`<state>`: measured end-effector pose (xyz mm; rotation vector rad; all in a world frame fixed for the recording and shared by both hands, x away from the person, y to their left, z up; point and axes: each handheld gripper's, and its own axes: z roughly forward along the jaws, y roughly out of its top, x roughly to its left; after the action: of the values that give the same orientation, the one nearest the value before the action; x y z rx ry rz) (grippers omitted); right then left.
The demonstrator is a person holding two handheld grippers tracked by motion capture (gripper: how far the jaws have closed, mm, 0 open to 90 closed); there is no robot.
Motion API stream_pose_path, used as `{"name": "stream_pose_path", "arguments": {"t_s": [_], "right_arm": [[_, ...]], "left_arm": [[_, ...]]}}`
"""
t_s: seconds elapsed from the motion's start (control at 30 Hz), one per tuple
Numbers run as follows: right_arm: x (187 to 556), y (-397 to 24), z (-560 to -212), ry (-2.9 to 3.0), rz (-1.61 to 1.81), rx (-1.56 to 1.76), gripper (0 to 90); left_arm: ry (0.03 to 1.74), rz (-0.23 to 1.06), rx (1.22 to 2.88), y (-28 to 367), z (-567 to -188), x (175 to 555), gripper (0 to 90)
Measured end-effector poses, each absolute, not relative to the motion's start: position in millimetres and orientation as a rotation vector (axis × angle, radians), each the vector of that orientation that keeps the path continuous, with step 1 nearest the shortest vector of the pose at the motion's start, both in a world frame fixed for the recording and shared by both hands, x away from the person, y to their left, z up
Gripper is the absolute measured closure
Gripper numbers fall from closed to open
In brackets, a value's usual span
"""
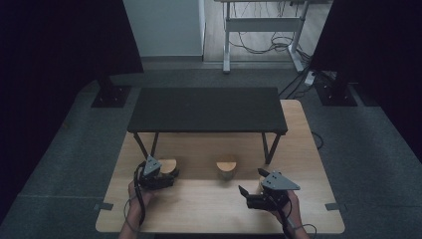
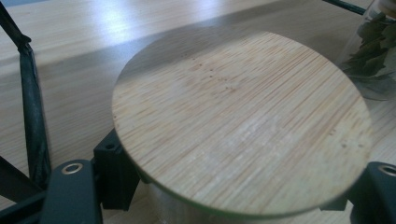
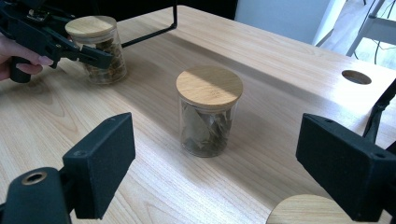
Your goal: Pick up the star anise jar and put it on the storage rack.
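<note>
While the left gripper [image 1: 166,180] clamps a lidded glass jar [image 3: 99,49] at the table's [image 1: 209,209] seven o'clock, the right gripper [image 1: 251,191] hangs open. Glass seems slick and breakable; gripping the body below the bamboo lid [image 2: 240,121] looks safest.

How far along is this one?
Done: nothing yet; the black shelf's top is bare. In hand: left gripper is shut on the left jar, which stands on the table. Left: middle jar and third jar by the open right gripper, untouched.
</note>
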<state>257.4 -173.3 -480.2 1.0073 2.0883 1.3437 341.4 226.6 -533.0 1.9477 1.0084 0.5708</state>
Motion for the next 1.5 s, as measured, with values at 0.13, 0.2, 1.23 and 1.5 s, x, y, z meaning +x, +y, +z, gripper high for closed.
{"name": "stream_pose_path", "arguments": {"t_s": [0.13,0.2,1.23,1.5], "right_arm": [[257.2,-172.8,-480.5,2.09,1.339,1.006,11.2],[256.9,-172.2,-480.8,2.092,1.336,1.003,11.2],[255.1,-171.9,-478.7,2.09,1.334,0.987,11.1],[256.0,-171.8,-480.3,2.096,1.337,0.99,11.2]], "left_arm": [[0.997,0.576,1.943,227.8,-527.7,337.4,25.1],[0.99,0.577,1.933,229.1,-523.9,335.0,25.1],[0.844,0.599,1.966,225.7,-461.5,295.7,25.0],[0.801,0.583,1.946,220.0,-448.7,286.6,25.0]]}}
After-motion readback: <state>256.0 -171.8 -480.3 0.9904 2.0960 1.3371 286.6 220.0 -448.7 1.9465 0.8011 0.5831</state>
